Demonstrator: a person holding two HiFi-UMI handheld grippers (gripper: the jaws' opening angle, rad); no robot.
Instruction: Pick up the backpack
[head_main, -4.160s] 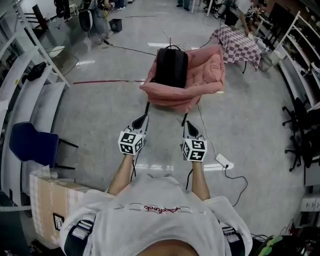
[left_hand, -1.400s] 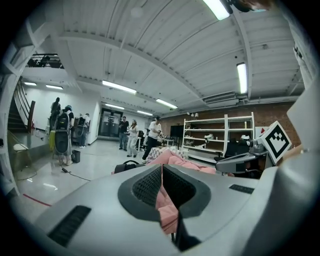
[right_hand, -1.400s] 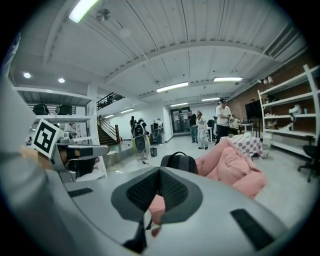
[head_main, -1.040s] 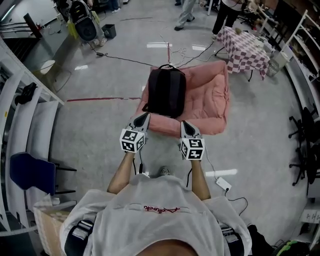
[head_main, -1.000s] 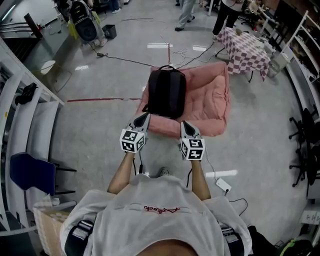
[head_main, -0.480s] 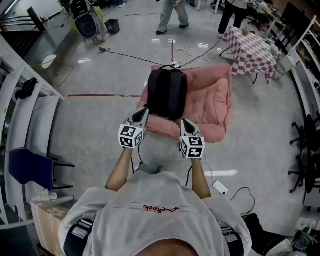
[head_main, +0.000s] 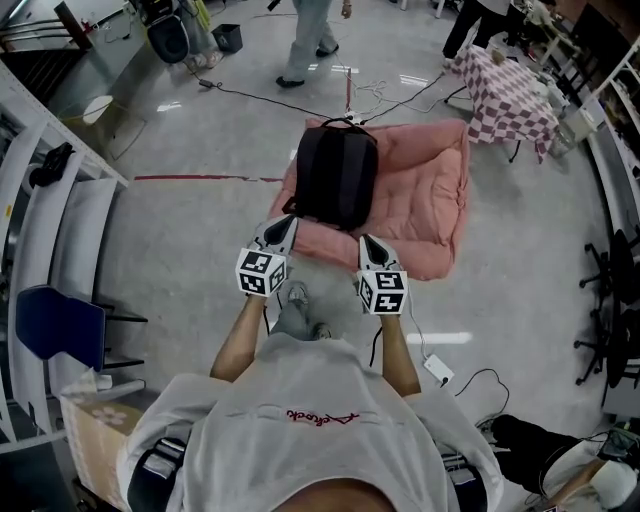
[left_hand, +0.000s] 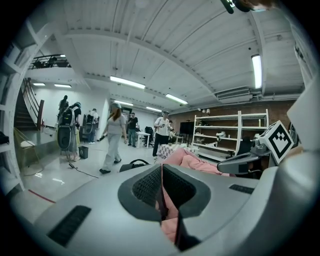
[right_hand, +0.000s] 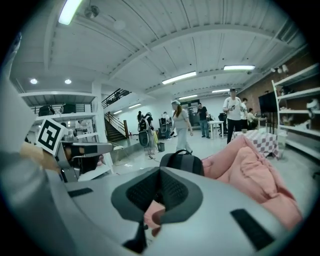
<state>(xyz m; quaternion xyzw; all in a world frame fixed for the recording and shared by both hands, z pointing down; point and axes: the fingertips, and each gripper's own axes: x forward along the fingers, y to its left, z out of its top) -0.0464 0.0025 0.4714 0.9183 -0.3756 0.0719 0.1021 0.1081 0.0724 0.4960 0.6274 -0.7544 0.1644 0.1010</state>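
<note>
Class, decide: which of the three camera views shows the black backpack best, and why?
The head view: the backpack lies almost whole, seen from above, on the pink cushion. The right gripper view shows only its top and carry handle; the left gripper view shows just a dark sliver.

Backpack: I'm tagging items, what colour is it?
The backpack is black; head view shows it best.

- The backpack (head_main: 336, 176) lies on the cushion (head_main: 425, 200), on its 9 o'clock part.
- The left gripper (head_main: 283, 226) and the right gripper (head_main: 368, 244) are side by side near the cushion's 6 o'clock edge, with the backpack at 12 o'clock.
- The table (head_main: 505, 85) stands at 1 o'clock behind the cushion.
- The chair (head_main: 55, 325) stands at 9 o'clock, well apart.
</note>
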